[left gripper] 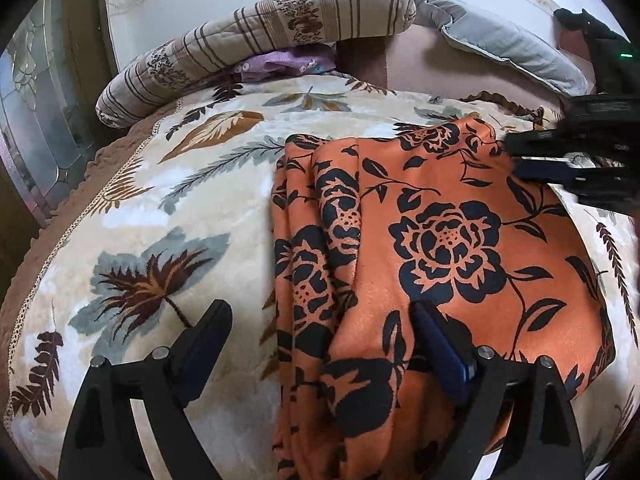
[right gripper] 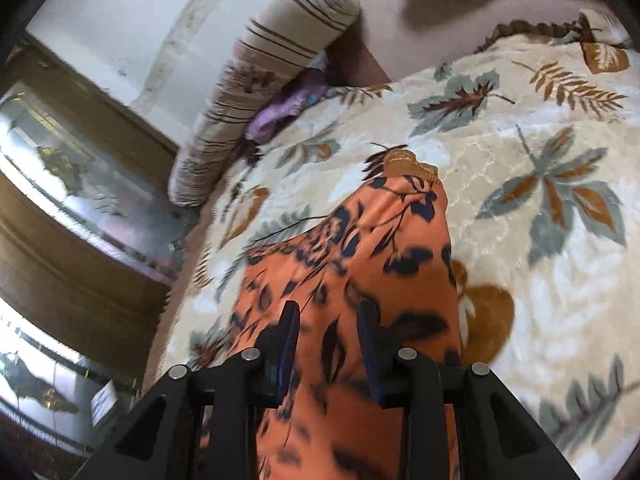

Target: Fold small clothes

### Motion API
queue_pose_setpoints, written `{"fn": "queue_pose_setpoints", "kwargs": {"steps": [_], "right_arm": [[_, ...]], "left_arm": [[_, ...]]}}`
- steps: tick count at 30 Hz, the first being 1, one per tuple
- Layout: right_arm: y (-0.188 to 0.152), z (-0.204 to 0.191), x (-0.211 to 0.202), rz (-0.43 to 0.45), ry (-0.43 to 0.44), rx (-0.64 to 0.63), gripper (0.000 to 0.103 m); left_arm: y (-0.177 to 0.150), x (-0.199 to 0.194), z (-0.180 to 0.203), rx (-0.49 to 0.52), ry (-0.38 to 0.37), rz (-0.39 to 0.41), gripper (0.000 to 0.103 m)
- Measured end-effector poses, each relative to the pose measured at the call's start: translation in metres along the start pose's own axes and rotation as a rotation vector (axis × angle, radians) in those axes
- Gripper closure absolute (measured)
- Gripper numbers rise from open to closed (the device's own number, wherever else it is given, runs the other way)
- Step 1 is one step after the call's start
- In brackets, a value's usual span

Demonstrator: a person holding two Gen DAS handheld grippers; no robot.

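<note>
An orange garment (left gripper: 440,240) with black flowers lies on the leaf-patterned blanket (left gripper: 160,220), its left side bunched in long folds. My left gripper (left gripper: 324,328) hangs open and wide over the garment's near edge. Its right finger (left gripper: 436,344) rests on the cloth, and its left finger (left gripper: 212,332) is over the bare blanket. My right gripper (left gripper: 516,160) sits at the garment's far right corner. In the right wrist view the right gripper (right gripper: 328,328) has narrow jaws with the orange garment (right gripper: 380,260) gathered between them. The cloth rises in a ridge from the blanket (right gripper: 540,160).
A striped bolster (left gripper: 240,40) lies along the bed's far left edge, with a purple cloth (left gripper: 280,64) tucked under it. A grey pillow (left gripper: 500,40) lies at the far right. A glass-panelled wooden door (right gripper: 80,184) stands beside the bed on the left.
</note>
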State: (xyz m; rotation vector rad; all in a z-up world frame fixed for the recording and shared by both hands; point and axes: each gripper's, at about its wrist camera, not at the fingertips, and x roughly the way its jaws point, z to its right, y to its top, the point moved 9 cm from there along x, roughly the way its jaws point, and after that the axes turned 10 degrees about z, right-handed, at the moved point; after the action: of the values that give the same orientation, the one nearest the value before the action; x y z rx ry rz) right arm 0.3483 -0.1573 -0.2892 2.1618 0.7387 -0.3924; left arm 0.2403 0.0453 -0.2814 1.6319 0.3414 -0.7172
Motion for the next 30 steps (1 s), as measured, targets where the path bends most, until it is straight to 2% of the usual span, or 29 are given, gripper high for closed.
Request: {"fn": "queue_pose_setpoints", "kwargs": {"steps": [1, 3, 4, 8, 12, 16, 19, 23, 26, 30], "right_arm": [[0.002, 0.009, 0.013, -0.01, -0.043, 0.002, 0.074], [-0.005, 0.033, 0.04, -0.075, -0.13, 0.028, 0.074], [-0.008, 0.04, 0.048, -0.092, -0.144, 0.042, 0.074], [-0.003, 0.047, 0.051, -0.104, -0.126, 0.091, 0.074], [0.002, 0.035, 0.042, -0.089, -0.12, 0.064, 0.07], [0.012, -0.003, 0.04, -0.06, -0.01, 0.038, 0.07], [0.01, -0.021, 0.058, -0.094, -0.007, -0.014, 0.07], [-0.01, -0.009, 0.095, -0.208, -0.081, 0.008, 0.071], [-0.007, -0.007, 0.1, -0.195, -0.079, 0.008, 0.071], [-0.005, -0.009, 0.084, -0.196, -0.06, 0.019, 0.071]], "left_arm": [[0.0, 0.0, 0.0, 0.0, -0.003, 0.0, 0.01], [0.0, 0.001, 0.001, 0.001, -0.015, 0.001, 0.01], [0.0, 0.002, 0.002, 0.002, -0.019, 0.0, 0.01], [0.001, 0.002, 0.003, 0.006, -0.016, 0.001, 0.01], [0.0, 0.0, 0.003, 0.004, -0.011, -0.002, 0.01], [0.0, 0.0, 0.004, 0.006, -0.007, 0.0, 0.01], [0.0, 0.0, 0.004, 0.007, -0.007, 0.0, 0.01], [0.0, 0.0, 0.004, 0.008, -0.005, -0.001, 0.01], [0.001, 0.001, 0.004, 0.003, -0.01, -0.003, 0.01], [0.001, 0.002, 0.004, 0.002, -0.014, -0.004, 0.01]]}}
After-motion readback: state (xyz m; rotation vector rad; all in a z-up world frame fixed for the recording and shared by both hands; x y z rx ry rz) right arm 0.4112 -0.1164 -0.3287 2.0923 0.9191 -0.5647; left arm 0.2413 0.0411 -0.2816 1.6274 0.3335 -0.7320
